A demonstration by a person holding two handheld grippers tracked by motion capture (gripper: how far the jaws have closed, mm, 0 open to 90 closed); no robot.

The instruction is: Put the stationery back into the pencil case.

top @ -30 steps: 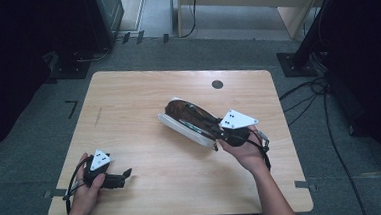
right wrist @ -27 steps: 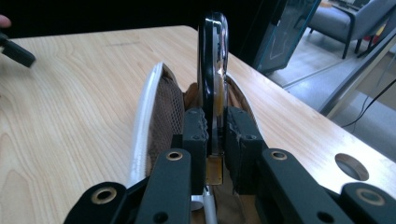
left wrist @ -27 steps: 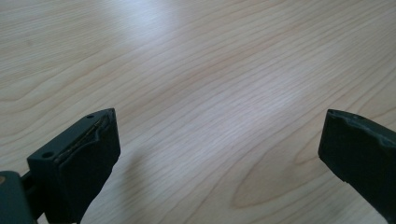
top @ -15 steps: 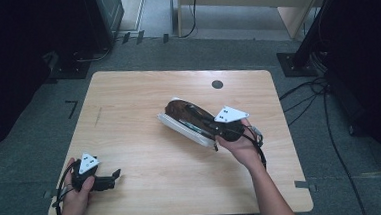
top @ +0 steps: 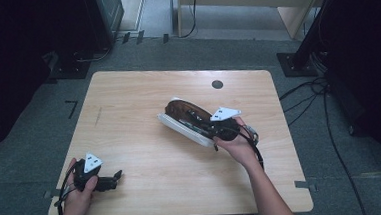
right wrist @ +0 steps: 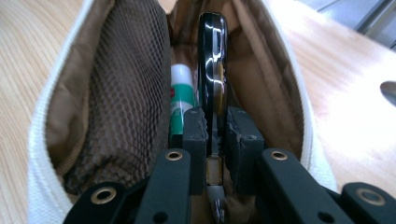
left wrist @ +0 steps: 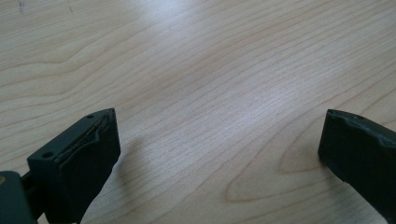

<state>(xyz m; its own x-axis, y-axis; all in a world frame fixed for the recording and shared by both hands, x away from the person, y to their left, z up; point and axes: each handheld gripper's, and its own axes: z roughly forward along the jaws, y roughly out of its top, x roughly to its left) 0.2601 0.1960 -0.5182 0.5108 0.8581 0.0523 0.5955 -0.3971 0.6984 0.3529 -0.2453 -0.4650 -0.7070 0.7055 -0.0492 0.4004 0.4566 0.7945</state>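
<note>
Right of centre on the pale wood-grain surface (top: 145,140) lies a white zip-edged fabric pouch with brown lining (top: 182,125), mouth open toward the near right. The right tongs (right wrist: 215,128) are clamped narrow on a slim glossy black tool w/ a metal end (right wrist: 213,70), its far end already inside the pouch. In the high view the right tongs (top: 215,131) sit at the pouch's near-right end.

Inside, a brown mesh pocket (right wrist: 126,84) takes the left wall in the right gripper view; a white-and-green tube (right wrist: 180,93) lies just beside the tool on its left, prob. touching, can't tell for sure.

Step in hand, as I read it: seat the tool in the pouch. To do it well:
- keep the tool parallel w/ the tube, sliding along the lining, not into the mesh
- go deep enough that the metal end clears the zip edge before letting go
- open only a little; walls are close, wide jaws could snag fabric
- pull out straight along the pouch axis so it doesn't drag

Left tongs (top: 113,178) rest wide open, holding nothing, at the near-left corner, well apart from the pouch; could steady the pouch if it shifts.
</note>
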